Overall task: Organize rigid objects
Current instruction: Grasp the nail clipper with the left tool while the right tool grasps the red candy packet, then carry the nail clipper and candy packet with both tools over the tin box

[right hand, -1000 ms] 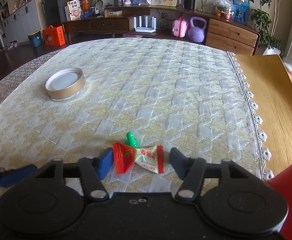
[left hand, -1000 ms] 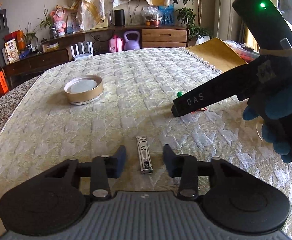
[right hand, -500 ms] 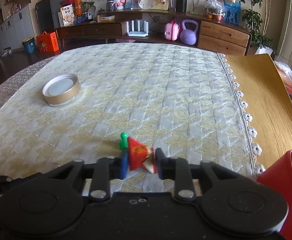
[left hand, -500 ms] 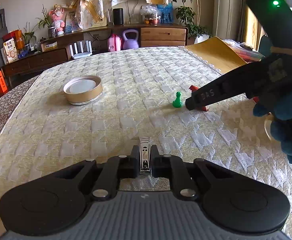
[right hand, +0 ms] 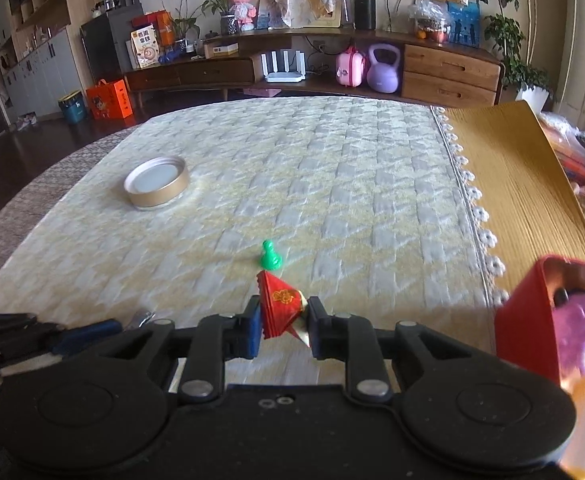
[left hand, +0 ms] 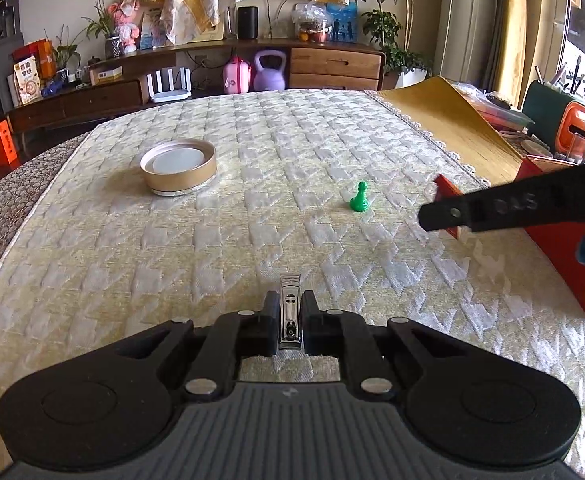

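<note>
The nail clipper [left hand: 289, 308] lies lengthwise along the left claw [left hand: 289, 322], its long axis pointing straight away from the camera, and the claw is clamped on its sides just above the bench [left hand: 252, 216]. The clipper's near end is hidden behind the claw body. The right claw [right hand: 282, 322] pinches a red candy [right hand: 278, 306], crumpled, its red end standing up and away; its white end is mostly hidden. A green pawn [right hand: 270, 256] stands upright just beyond the candy. Farther left sits a gold lid [right hand: 157, 181], rim up. A red box [right hand: 526, 316] at the right is cut off by the frame, a blurred purple thing inside.
</note>
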Demonstrator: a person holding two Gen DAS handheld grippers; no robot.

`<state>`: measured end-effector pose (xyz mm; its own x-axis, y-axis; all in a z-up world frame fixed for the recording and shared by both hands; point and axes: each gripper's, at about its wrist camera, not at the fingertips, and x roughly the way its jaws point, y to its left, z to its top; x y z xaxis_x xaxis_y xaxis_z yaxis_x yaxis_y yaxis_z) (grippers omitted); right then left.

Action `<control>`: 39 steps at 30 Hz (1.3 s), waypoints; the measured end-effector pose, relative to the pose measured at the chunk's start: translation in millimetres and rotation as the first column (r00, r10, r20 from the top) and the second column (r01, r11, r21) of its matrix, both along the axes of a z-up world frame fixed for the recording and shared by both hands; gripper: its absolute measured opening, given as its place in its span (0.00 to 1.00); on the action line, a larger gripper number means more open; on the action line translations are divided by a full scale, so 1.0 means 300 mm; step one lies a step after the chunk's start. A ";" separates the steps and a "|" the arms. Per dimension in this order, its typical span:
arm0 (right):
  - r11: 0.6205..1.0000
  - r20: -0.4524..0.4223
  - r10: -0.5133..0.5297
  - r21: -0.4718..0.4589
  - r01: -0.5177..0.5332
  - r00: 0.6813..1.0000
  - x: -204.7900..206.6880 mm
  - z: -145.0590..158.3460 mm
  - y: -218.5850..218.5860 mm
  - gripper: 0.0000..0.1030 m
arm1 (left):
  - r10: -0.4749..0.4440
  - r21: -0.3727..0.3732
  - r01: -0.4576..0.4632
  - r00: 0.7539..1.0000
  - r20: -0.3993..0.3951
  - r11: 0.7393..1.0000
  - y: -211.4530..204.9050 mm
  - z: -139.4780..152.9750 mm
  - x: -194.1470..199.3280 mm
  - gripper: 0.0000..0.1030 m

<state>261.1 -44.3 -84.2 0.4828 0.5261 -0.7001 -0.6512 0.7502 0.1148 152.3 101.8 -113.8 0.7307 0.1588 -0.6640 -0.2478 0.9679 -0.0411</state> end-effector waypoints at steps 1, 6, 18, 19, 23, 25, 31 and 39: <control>1.000 -0.006 0.000 0.005 0.000 1.000 -0.012 0.006 -0.012 0.21 | -0.002 -0.001 0.002 1.000 0.000 1.000 -0.002 0.004 -0.002 0.11; 1.000 -0.011 -0.007 0.030 0.007 1.000 -0.079 0.045 -0.082 0.21 | -0.005 -0.001 0.005 1.000 -0.002 1.000 -0.020 0.034 -0.035 0.11; 0.992 -0.002 -0.086 0.092 0.086 0.996 -0.182 0.164 -0.289 0.21 | -0.073 0.009 0.073 0.997 0.021 0.997 -0.133 0.175 -0.085 0.11; 0.991 0.000 -0.093 0.099 0.093 0.996 -0.190 0.171 -0.306 0.21 | -0.084 0.012 0.083 0.996 0.025 0.996 -0.146 0.188 -0.085 0.11; 0.986 0.014 -0.120 0.118 0.117 0.993 -0.219 0.194 -0.379 0.21 | -0.127 0.021 0.127 0.991 0.042 0.992 -0.200 0.232 -0.081 0.11; 0.983 0.021 -0.139 0.127 0.135 0.990 -0.227 0.207 -0.417 0.21 | -0.152 0.037 0.151 0.987 0.052 0.988 -0.229 0.251 -0.076 0.11; 0.969 0.042 -0.208 0.142 0.200 0.977 -0.224 0.229 -0.550 0.21 | -0.212 0.067 0.208 0.975 0.066 0.976 -0.307 0.299 -0.046 0.11; 0.949 0.046 -0.293 0.139 0.284 0.955 -0.183 0.205 -0.695 0.21 | -0.294 0.063 0.290 0.954 0.065 0.955 -0.437 0.331 0.042 0.11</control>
<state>206.2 -252.8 -22.7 0.6696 0.4418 -0.5970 -0.4185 0.8885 0.1881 164.8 -29.4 -14.4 0.7964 -0.0358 -0.6037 0.0478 0.9989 0.0038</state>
